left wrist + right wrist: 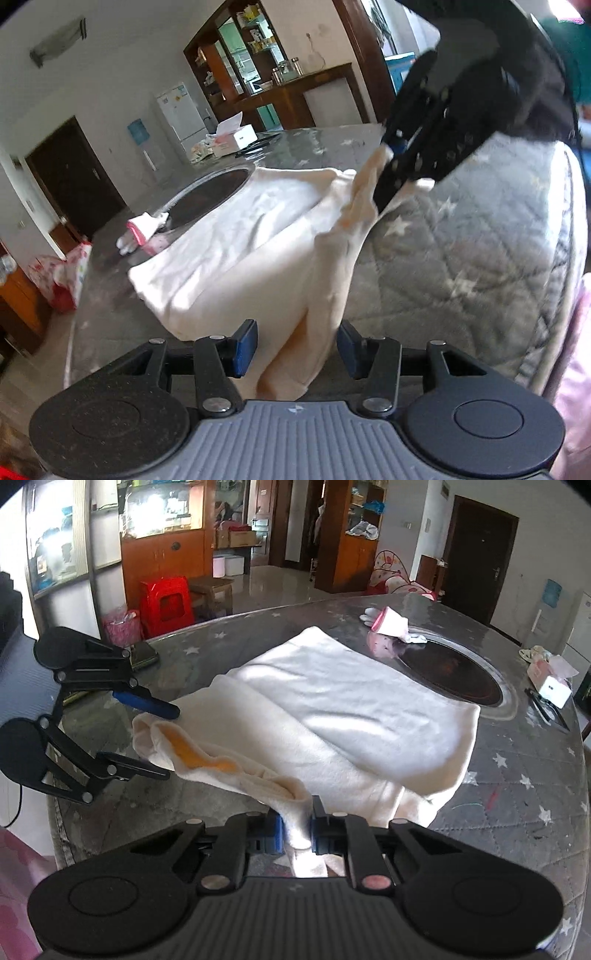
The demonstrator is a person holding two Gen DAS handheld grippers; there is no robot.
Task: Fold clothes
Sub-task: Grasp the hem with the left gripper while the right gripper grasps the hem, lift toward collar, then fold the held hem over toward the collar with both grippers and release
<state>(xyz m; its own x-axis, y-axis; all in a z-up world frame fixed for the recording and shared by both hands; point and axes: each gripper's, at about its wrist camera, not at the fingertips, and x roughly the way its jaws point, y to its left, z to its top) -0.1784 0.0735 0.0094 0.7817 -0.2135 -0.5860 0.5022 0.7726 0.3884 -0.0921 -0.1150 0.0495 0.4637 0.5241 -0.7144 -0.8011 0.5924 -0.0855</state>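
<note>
Cream garment [332, 709] lies mostly flat on the star-print table cover [517, 775], its far part doubled over, ahead of both jaws. One end, likely a waistband or hem with an orange lining, is lifted off the table, probably to be carried over for a fold.

Right gripper [297, 829]: jaws closed tight, pinching a bunched corner of that lifted edge between the blue pads; cloth hangs below them.

Left gripper [297, 347]: jaws wide apart, the lifted cloth passing between the pads. In the right wrist view the other corner sits just off its fingertips; no clamp. Looks set to grab or just released; cannot tell which.
</note>
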